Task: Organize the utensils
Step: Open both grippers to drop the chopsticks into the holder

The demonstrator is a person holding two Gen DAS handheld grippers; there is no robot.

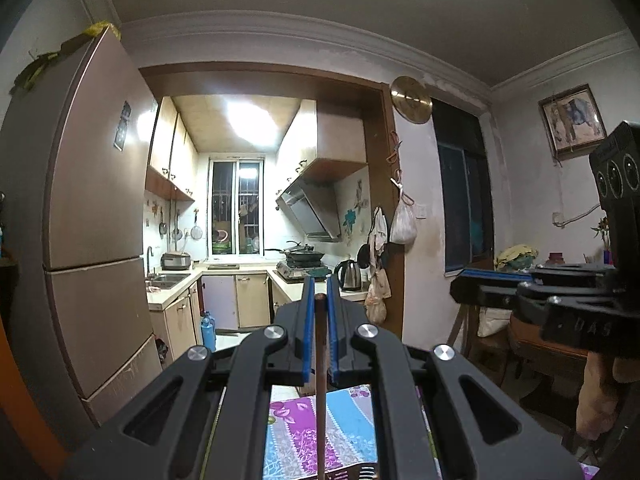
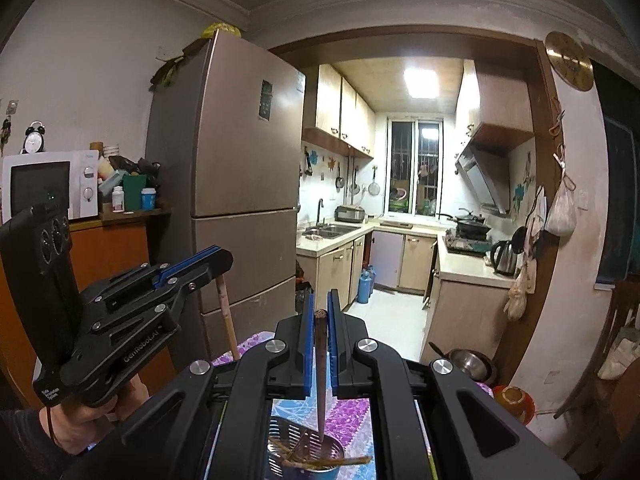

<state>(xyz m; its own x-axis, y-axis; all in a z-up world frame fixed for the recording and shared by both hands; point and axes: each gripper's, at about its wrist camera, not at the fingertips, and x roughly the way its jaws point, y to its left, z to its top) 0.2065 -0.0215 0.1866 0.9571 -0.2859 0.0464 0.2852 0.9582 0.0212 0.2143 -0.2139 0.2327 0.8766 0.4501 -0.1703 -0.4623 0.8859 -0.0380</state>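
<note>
Left wrist view: a brown chopstick (image 1: 319, 364) is pinched by the left hand-held gripper (image 1: 319, 292). Another chopstick (image 2: 320, 368) is pinched by the right hand-held gripper (image 2: 319, 304) above a metal utensil holder (image 2: 306, 446).

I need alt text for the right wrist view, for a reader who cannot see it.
The right gripper is shut on a dark chopstick hanging over a perforated metal utensil holder on a floral tablecloth. At left, the left gripper holds a pale wooden stick; a kitchen lies beyond.
</note>
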